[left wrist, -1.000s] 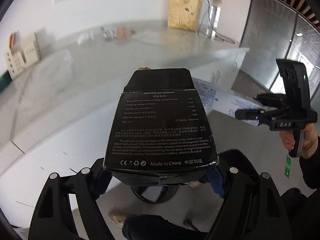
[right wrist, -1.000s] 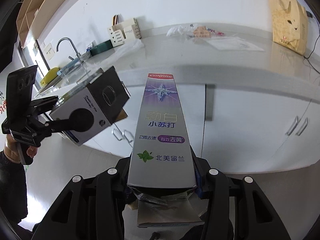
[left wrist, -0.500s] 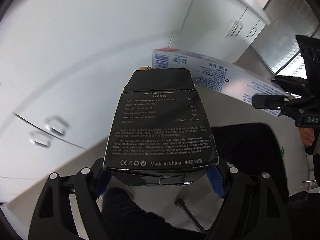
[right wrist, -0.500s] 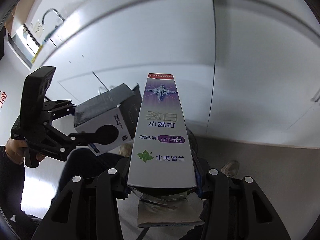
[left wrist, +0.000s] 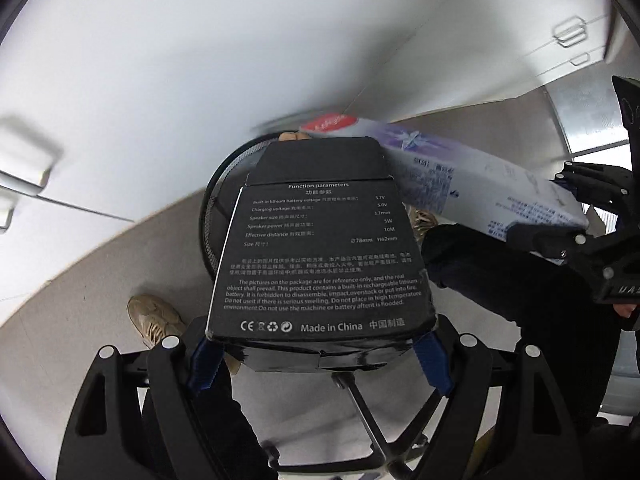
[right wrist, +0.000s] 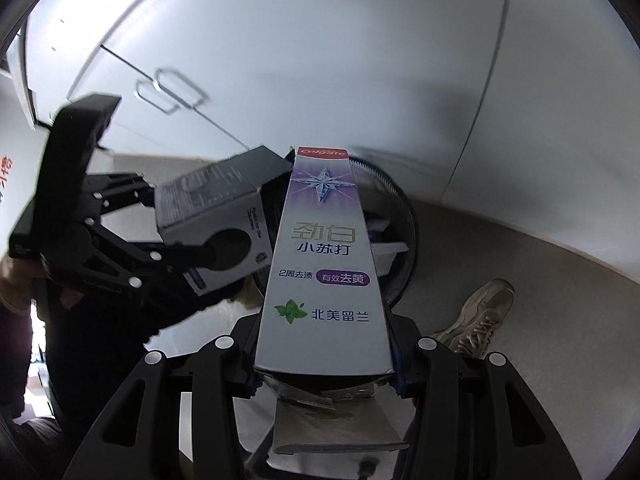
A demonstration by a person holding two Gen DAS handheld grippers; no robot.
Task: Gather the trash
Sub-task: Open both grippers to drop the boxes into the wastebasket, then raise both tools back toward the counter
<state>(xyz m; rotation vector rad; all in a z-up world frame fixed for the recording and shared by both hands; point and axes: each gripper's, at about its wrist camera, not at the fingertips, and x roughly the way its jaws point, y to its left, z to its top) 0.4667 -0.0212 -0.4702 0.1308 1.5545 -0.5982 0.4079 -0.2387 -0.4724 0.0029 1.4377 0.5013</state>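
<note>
Both boxes held over the mesh bin (right wrist: 404,216)
Left gripper (left wrist: 316,356) pinches the black box (left wrist: 320,256); right gripper (right wrist: 324,364) pinches the toothpaste box (right wrist: 324,264); only the right view shows trash inside; box tips nearly touching.

You are standing in what looks like a fitted kitchen or office pantry. White cabinets (right wrist: 360,80) fill the background, their flat doors split by thin seams and fitted with metal loop handles (right wrist: 172,90). More of the same handles (left wrist: 570,32) sit on drawer fronts at the upper right of the left view. The floor (right wrist: 520,280) is a plain grey, smooth surface meeting the cabinet base. A round black mesh bin (left wrist: 216,216) stands on it close to the cabinets, and your beige sneaker (right wrist: 480,316) is planted beside it.
</note>
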